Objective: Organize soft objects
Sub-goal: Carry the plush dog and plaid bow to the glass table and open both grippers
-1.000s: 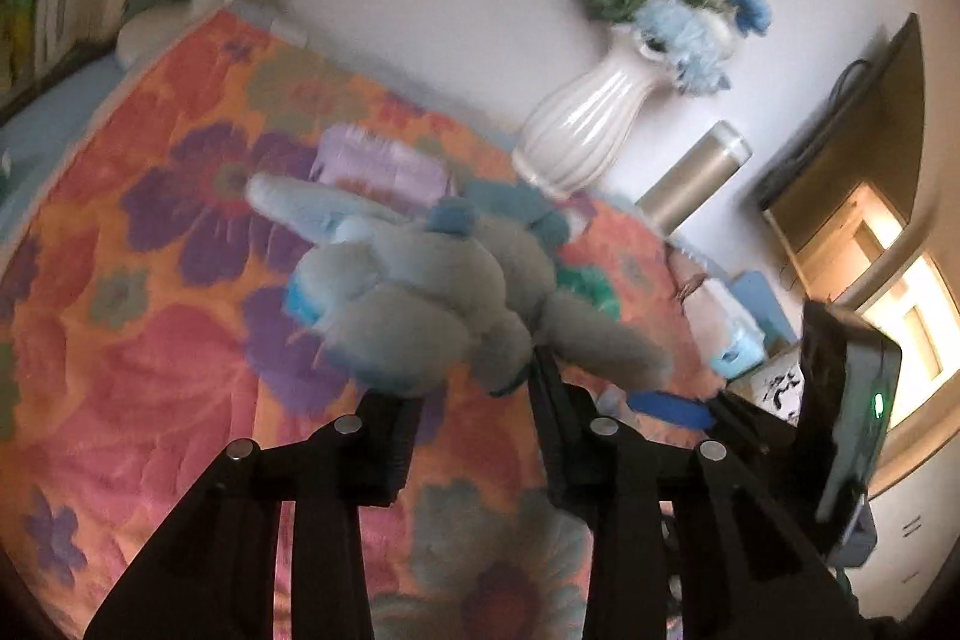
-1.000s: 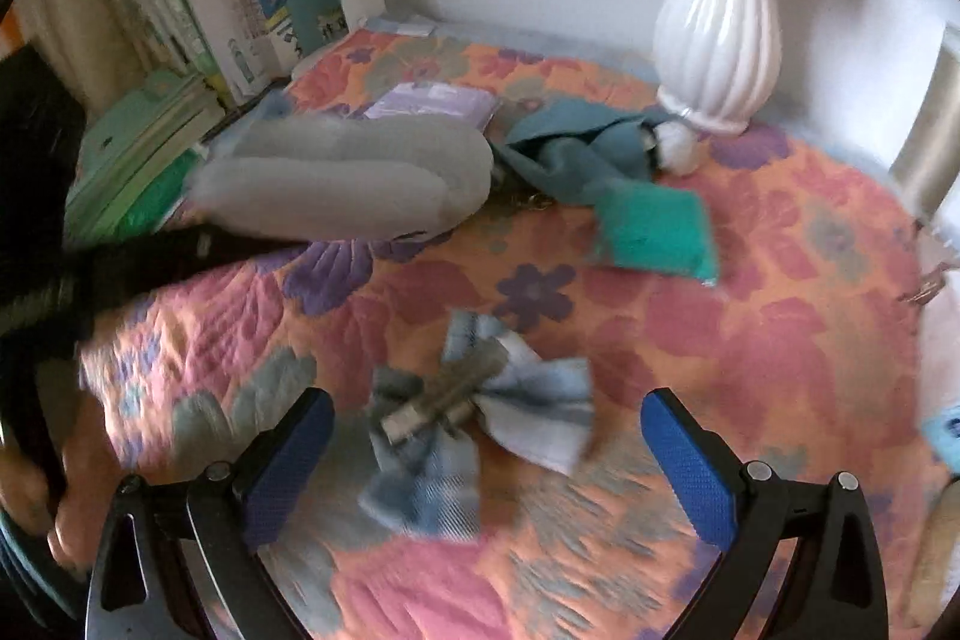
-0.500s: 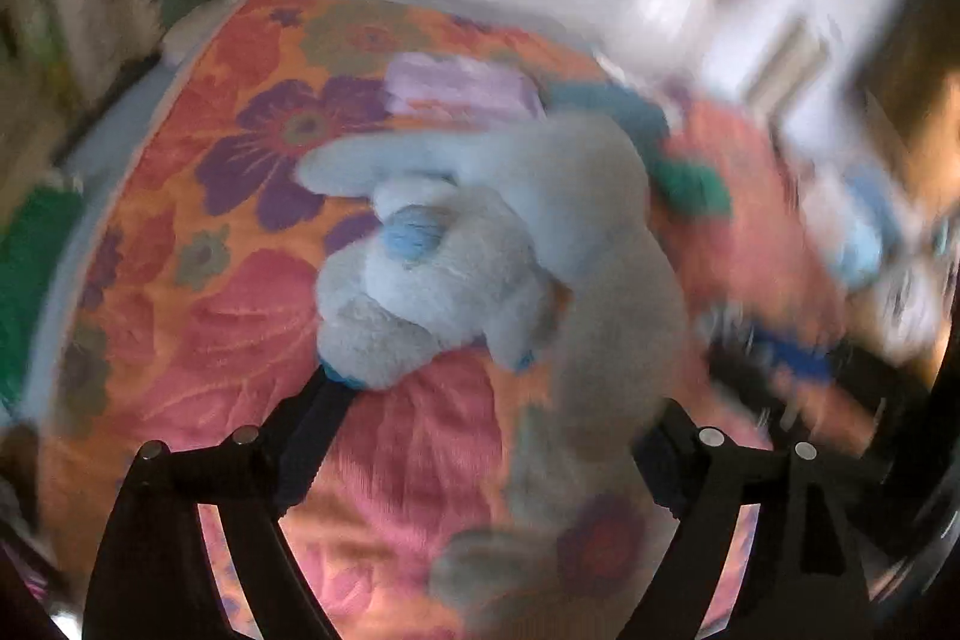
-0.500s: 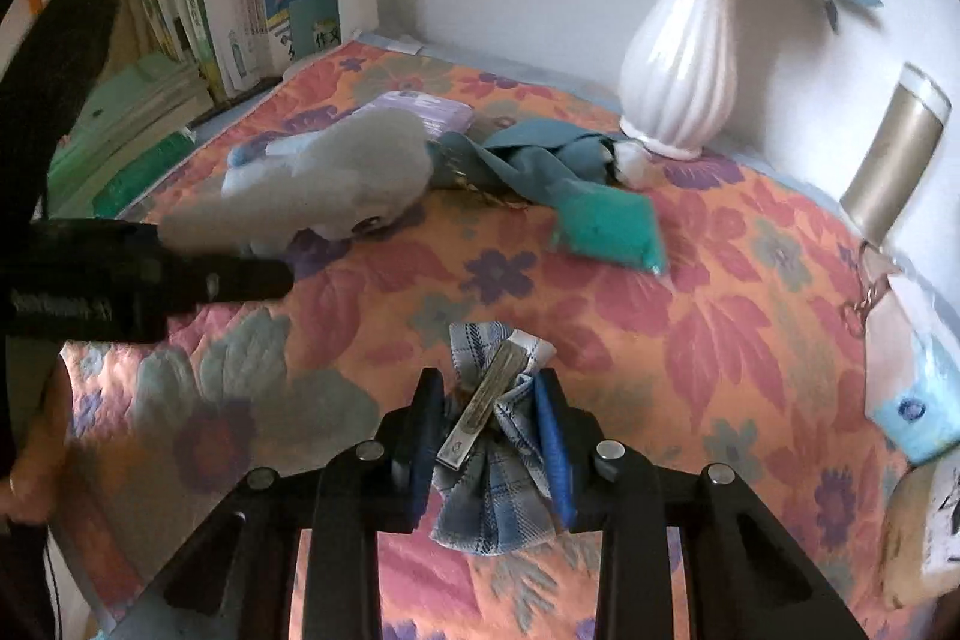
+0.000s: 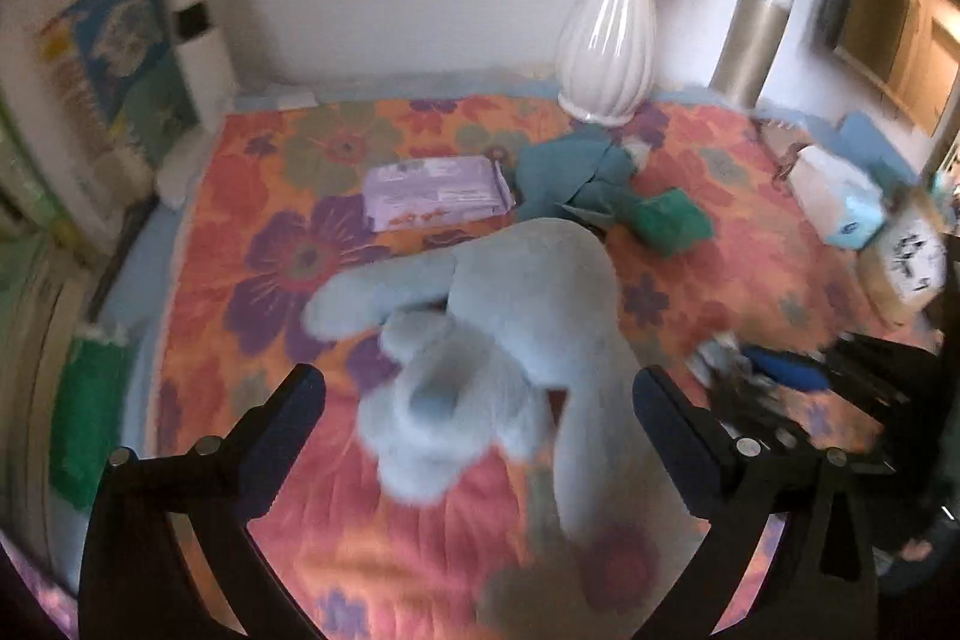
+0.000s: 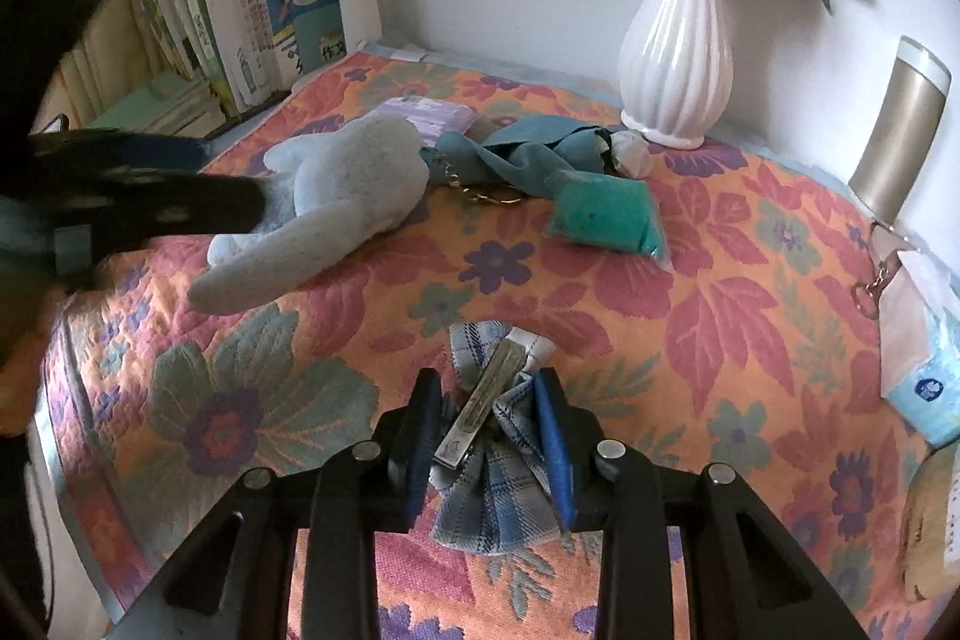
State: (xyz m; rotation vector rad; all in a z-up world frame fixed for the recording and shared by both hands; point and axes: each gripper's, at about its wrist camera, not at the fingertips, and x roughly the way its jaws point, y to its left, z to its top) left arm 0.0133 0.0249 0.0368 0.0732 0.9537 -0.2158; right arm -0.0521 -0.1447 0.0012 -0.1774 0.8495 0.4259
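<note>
Right wrist view: the right gripper [image 6: 489, 436] is clenched on the plaid bow [image 6: 495, 451], which lies on the floral quilt [image 6: 690, 316] well in front of the white vase [image 6: 681, 58]. The bow's metal clip [image 6: 480, 409] runs slantwise between the fingers, pointing away toward the vase, with the fabric fanning out to both sides; the grasp is taken across the pinched middle.

Nearer the purple wipes pack [image 5: 438, 190] than the vase, the blue plush [image 5: 498, 352] rests on the quilt between the spread, released jaws of the left gripper [image 5: 480, 400]. Its long axis is judged to run from the left gripper toward the teal cloth toy [image 6: 564, 178]. The right hand is judged nearer the bow's next placement.
</note>
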